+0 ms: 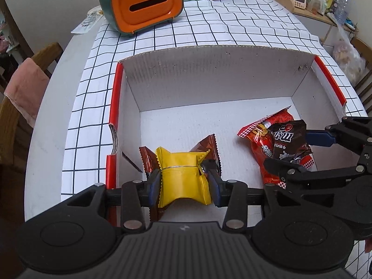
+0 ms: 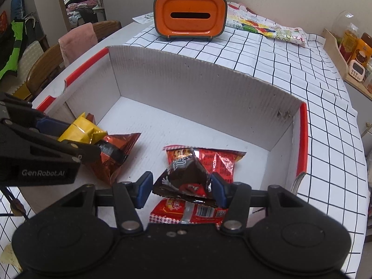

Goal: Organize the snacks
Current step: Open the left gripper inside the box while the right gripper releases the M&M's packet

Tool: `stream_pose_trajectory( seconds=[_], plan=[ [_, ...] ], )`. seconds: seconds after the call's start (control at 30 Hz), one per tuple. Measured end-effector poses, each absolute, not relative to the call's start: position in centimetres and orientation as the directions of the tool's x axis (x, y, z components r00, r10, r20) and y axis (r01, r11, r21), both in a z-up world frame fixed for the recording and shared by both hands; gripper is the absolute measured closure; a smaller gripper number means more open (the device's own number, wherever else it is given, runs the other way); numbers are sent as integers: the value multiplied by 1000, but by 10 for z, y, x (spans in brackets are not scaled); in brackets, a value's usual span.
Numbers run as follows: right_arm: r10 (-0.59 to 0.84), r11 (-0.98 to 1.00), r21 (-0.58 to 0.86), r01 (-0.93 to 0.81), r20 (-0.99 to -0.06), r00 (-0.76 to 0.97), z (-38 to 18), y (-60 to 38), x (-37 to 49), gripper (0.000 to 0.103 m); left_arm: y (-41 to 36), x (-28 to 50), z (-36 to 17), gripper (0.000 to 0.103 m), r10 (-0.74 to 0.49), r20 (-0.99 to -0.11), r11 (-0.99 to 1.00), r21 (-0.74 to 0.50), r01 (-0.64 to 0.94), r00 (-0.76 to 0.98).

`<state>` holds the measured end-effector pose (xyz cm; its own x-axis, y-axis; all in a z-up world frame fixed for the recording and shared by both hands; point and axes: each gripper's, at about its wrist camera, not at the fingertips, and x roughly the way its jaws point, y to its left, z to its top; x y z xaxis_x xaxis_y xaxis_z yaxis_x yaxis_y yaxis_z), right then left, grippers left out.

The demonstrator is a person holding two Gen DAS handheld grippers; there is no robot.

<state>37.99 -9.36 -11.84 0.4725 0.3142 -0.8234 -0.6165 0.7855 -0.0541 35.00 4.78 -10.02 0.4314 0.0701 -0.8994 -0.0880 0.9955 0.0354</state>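
The left gripper [image 1: 183, 181] has its jaws squeezed on a yellow pack [image 1: 181, 176], low over a brown pack [image 2: 116, 153] in the box [image 1: 209, 69]. The right gripper [image 2: 182, 189] pinches a dark pack [image 2: 183, 179] just above a red pack [image 2: 216, 160]. Two snacks lie in the box on the desk [image 1: 209, 18]; the held two likely go in next

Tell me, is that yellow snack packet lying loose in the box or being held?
Held. The left hand-held gripper pinches the yellow packet between its blue pads, above a brown packet inside the cardboard box.
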Motion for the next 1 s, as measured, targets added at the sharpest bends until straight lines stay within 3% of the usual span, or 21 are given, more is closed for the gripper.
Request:
stream_pose_trajectory(
  seconds=[0.17, 0.47, 1.0],
  plan=[
    [310, 787, -64, -613, -818, 484, -116, -94, 377, 47, 47, 349, -100, 57, 67, -897, 996, 36, -80, 437],
    [332, 798, -47, -601, -798, 503, -102, -102, 365, 27, 54, 335, -89, 44, 33, -884, 993, -25, -117, 466],
    [363, 813, -34, -581, -751, 552, -57, -118, 324, 13, 54, 290, -47, 32, -7, -822, 993, -72, -92, 569]
  ],
)
